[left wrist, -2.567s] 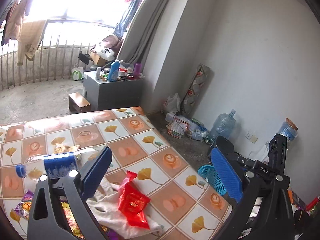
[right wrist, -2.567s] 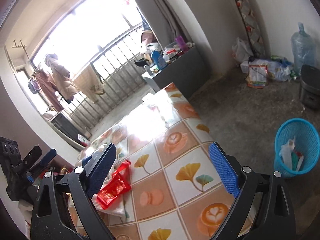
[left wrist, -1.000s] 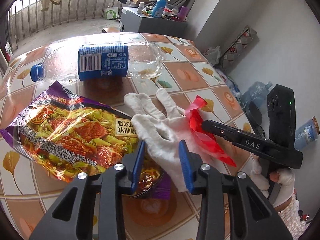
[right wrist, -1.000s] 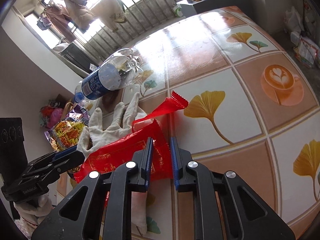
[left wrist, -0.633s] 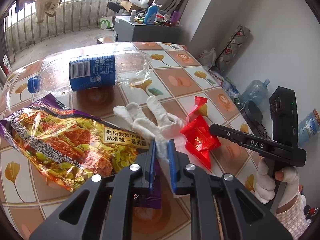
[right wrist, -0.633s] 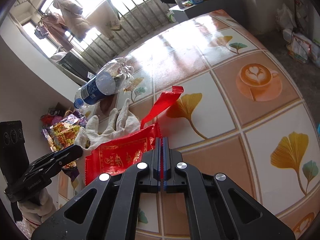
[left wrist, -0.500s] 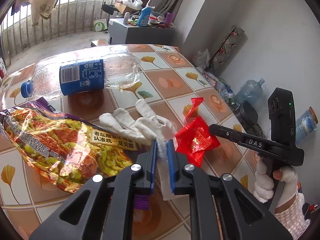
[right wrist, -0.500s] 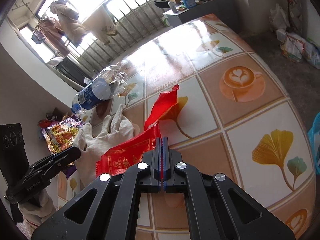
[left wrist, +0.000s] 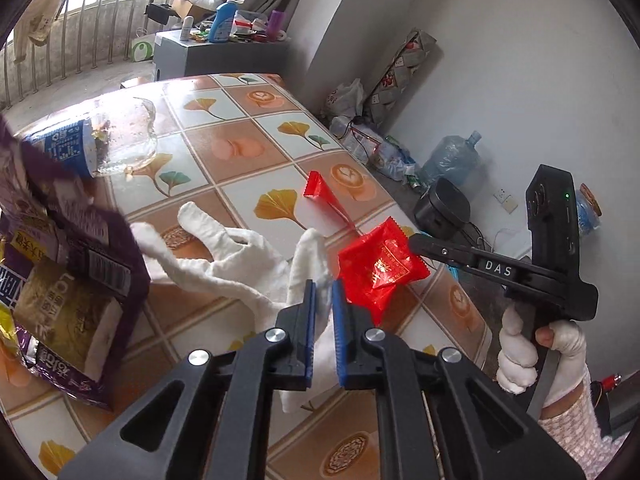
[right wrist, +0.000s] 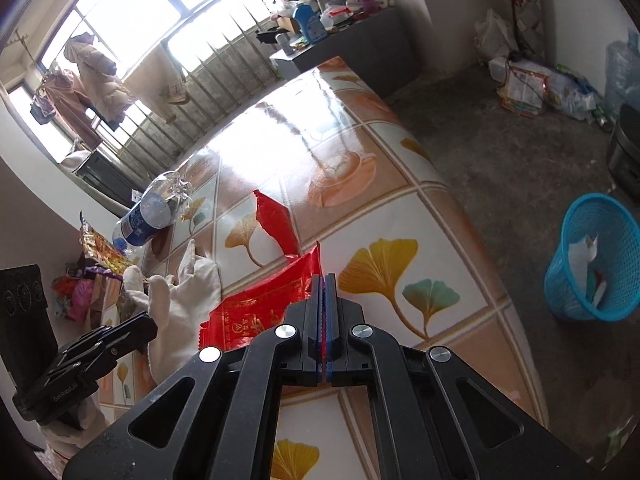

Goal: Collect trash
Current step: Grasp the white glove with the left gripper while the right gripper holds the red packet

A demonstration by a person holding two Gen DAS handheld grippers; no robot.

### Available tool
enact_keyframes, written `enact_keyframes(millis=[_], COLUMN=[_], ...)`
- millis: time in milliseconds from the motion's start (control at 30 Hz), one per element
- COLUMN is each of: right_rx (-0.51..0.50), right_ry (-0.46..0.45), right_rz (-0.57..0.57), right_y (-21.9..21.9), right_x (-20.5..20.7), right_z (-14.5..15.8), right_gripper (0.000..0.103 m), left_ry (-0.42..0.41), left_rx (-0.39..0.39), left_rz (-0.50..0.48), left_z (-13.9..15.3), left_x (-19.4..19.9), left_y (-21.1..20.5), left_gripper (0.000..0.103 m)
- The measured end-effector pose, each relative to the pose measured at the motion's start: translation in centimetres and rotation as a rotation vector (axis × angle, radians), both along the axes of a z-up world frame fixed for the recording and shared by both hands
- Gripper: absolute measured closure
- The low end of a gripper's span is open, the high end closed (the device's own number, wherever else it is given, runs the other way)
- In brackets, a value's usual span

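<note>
Glove (left wrist: 240,268) and wrapper (right wrist: 260,312), now lifted off table (right wrist: 400,220), pinched in left claw (left wrist: 322,292) and right claw (right wrist: 323,284); bin (right wrist: 600,240) next.

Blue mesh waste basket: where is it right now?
In the right wrist view the blue mesh waste basket stands on the concrete floor at far right, beyond the tiled-pattern table, with paper scraps inside.

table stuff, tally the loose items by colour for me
red: 2, the red packet in the right tongs and the torn red strip
white: 1, the glove in the left tongs
clear: 1, the plastic bottle
purple: 1, the noodle bag
total: 5
</note>
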State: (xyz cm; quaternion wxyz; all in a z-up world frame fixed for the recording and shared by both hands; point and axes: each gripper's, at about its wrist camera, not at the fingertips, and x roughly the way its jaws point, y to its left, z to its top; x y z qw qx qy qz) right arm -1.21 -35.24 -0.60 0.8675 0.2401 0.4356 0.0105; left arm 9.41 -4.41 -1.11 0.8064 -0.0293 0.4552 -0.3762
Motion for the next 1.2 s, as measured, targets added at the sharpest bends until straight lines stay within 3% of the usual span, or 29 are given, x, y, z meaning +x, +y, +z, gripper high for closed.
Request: enact_keyframes(millis=[167, 233, 267, 500, 600, 767, 1000, 1200], right_rx=[0.038, 0.059, 0.066, 0.089, 0.062, -0.067, -0.225, -0.245], right_ry=[0.011, 0.006, 0.004, -0.006, 0.002, 0.03, 0.037, 0.028], right_rz=[-0.013, -0.013, -0.012, 0.003, 0.016, 0.038, 0.084, 0.092], right_y=[-0.5, -0.8, -1.1, -0.9, -0.3, 1.7, 3.8, 4.1], right_x=[-0.5, -0.7, -0.8, -1.0, -0.9, -0.4, -0.3, -0.7], right_z=[-0.5, -0.5, -0.5, -0.5, -0.6, -1.1, -1.1, -0.9], right_gripper=[0.092, 0.077, 0.074, 0.068, 0.068, 0.068, 0.081, 0.095], left_ry=[0.005, 0.009, 0.011, 0.027, 0.027, 0.028, 0.028, 0.024], left_rx=[0.006, 0.008, 0.01, 0.026, 0.028, 0.033, 0.036, 0.035], left_rz=[-0.018, -0.019, -0.02, -0.026, -0.028, -0.033, -0.028, -0.025], left_z=[-0.4, -0.6, -0.7, -1.2, -1.3, -1.4, -1.3, -1.2], left_x=[0.0, 0.2, 0.2, 0.2, 0.2, 0.2, 0.3, 0.3], left_y=[-0.9, -1.0, -1.1, -1.6, -1.7, -1.8, -1.7, -1.4], left_gripper=[0.095, 0.095, 0.095, 0.095, 0.095, 0.095, 0.095, 0.095])
